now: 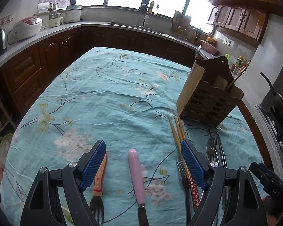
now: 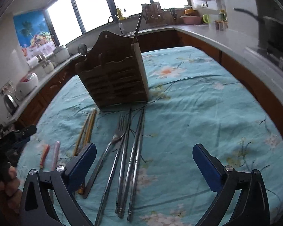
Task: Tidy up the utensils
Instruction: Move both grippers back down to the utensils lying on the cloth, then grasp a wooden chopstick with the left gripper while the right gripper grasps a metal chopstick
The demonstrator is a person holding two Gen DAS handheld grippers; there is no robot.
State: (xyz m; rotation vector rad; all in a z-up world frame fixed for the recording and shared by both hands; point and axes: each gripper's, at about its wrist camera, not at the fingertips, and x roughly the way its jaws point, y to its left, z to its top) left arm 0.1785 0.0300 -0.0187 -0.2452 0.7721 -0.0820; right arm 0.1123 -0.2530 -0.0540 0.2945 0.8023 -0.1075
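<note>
Brown wooden slatted utensil caddy (image 2: 115, 79) with scalloped front: upright on the teal floral tablecloth (image 1: 107, 98), towards its far right part; a chopstick and a metal spoon stand in its compartments

Pair of bamboo chopsticks (image 1: 176, 131): flat on the cloth just in front of the caddy, red patterned ends nearest the camera

Stainless steel fork (image 2: 111, 150) and four steel chopsticks (image 2: 130, 156): side by side on the cloth before the caddy, running lengthwise towards it

Pink-handled knife (image 1: 135, 177): flat, between the left gripper's fingers, untouched

Orange-handled small fork (image 1: 99, 184): flat, just beside the left finger's pad

Left gripper (image 1: 143, 154): spread wide, holding nothing, low over the cloth

Right gripper (image 2: 144, 156): spread wide, holding nothing, above the steel chopsticks

Background: brown kitchen cabinets (image 1: 52, 50) under a grey counter, bright windows
</note>
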